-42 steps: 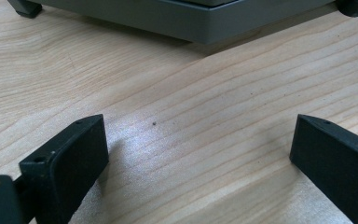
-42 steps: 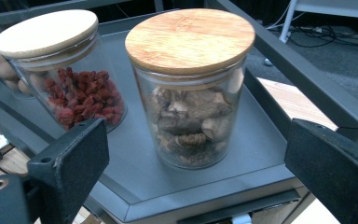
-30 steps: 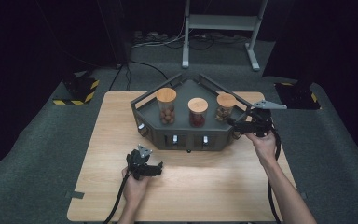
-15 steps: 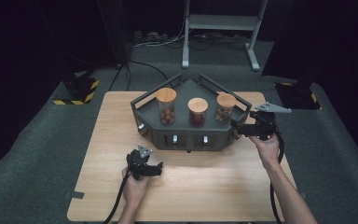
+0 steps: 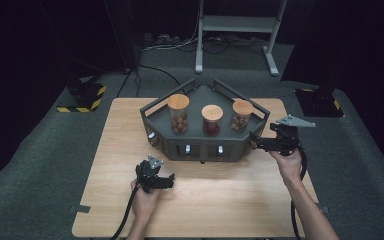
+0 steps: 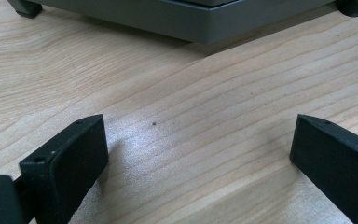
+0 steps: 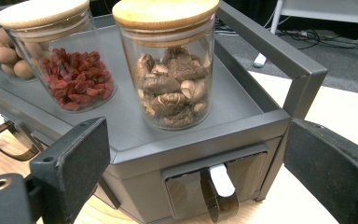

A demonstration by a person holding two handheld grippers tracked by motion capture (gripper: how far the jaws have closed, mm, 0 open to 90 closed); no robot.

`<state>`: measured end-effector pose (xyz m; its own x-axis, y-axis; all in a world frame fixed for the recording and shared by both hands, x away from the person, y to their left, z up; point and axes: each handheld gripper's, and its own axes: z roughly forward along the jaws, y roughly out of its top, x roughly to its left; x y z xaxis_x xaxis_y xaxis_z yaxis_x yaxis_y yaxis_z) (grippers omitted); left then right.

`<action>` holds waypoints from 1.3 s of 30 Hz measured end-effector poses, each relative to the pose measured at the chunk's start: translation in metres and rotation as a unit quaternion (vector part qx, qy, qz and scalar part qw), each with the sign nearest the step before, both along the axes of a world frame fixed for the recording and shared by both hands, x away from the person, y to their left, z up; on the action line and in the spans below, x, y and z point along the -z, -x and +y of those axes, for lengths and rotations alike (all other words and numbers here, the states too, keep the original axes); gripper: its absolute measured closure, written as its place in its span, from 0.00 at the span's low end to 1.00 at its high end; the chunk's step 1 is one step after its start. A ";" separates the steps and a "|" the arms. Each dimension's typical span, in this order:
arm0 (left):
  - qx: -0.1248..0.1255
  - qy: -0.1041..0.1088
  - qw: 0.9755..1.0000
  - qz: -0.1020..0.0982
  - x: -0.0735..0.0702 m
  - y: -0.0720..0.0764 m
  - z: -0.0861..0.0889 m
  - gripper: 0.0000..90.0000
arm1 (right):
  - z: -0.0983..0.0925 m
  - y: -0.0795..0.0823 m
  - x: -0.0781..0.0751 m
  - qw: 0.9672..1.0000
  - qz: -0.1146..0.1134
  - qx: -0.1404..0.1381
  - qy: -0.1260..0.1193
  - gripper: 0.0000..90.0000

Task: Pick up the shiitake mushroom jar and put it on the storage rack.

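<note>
A staged recording lab or studio is suggested rather than a home. A single wooden counter (image 5: 105,200) is set on grey carpet (image 5: 35,165), closed in by black curtained walls (image 5: 40,45). Far beyond the right claw (image 5: 254,141), a metal stand (image 5: 240,25) with loose cables (image 5: 165,47) on the floor is seen. Weighted bases marked with yellow-and-black hazard tape (image 5: 82,102) are placed well behind the left claw (image 5: 164,182). Cabled handheld claws are worked by a person at the counter.
</note>
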<state>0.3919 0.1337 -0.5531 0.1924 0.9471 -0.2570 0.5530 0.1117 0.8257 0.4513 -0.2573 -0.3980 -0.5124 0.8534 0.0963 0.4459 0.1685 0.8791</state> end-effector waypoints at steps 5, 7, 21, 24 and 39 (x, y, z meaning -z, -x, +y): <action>0.000 0.000 1.000 0.000 0.000 0.000 0.000 0.04 | -0.001 0.003 0.003 1.000 0.000 0.001 0.002 0.08; 0.000 0.000 1.000 0.000 0.000 0.000 0.000 0.05 | -0.003 0.004 0.006 1.000 0.002 0.003 0.001 0.08; 0.000 0.000 1.000 0.000 0.000 0.000 0.000 0.05 | -0.007 0.013 0.019 1.000 0.004 0.002 -0.007 0.08; 0.000 0.001 1.000 0.000 0.000 0.000 0.000 0.05 | -0.008 0.014 0.021 1.000 0.005 0.002 -0.006 0.08; -0.001 0.001 1.000 0.000 0.000 0.000 0.000 0.04 | -0.012 0.022 0.037 1.000 0.015 0.008 -0.009 0.08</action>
<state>0.3920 0.1336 -0.5531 0.1914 0.9469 -0.2584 0.5525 0.1137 0.8257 0.4293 -0.2693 -0.4348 -0.4961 0.8591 0.1259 0.4736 0.1462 0.8685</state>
